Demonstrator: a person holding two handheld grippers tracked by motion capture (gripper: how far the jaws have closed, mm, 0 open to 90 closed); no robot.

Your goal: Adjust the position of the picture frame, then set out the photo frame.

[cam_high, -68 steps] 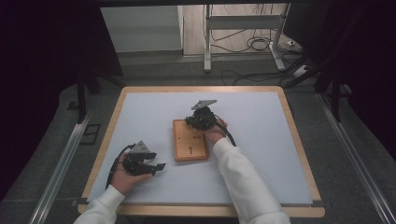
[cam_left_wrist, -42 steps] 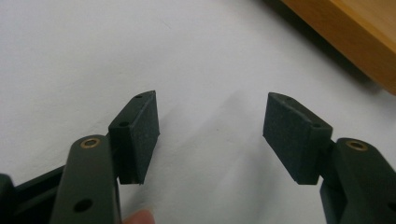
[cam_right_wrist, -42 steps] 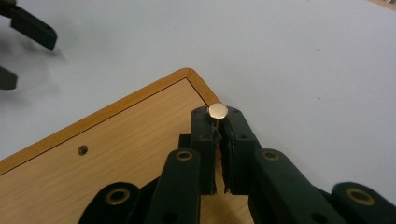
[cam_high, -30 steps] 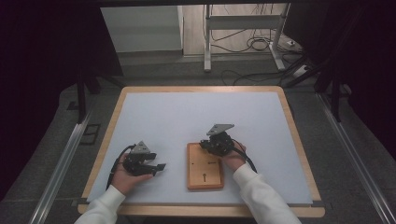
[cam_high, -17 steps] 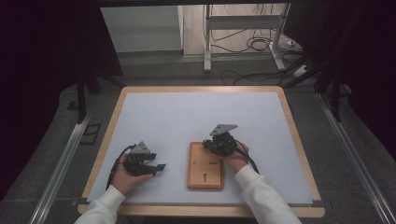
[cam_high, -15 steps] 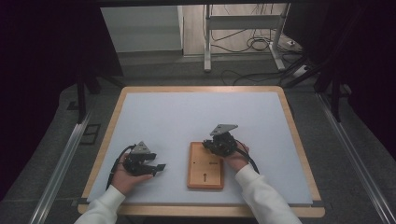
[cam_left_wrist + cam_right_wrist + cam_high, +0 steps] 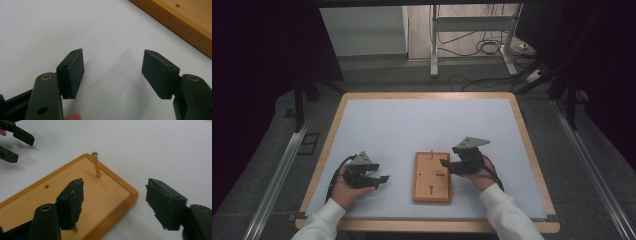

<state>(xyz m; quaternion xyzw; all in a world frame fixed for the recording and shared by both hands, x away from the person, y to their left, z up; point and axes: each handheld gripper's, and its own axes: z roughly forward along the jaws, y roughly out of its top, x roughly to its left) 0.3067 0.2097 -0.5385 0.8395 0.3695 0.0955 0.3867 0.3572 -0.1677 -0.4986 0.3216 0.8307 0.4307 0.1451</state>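
left tongs [image 7: 112,72] gape over the white table [image 7: 50,27]; wooden board [image 7: 185,22] lies at upper right.

White tbl mat [image 7: 422,125], metal stand [image 7: 472,25], floor cables [image 7: 482,47].

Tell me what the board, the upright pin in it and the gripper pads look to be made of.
Board: apparently wood, orange-tan with a smooth, slightly glossy face and rounded raised rim. Pin: thin, brassy shine with a greyish tip, probably metal. Pads: black, matte, fine-textured, likely rubber or foam.
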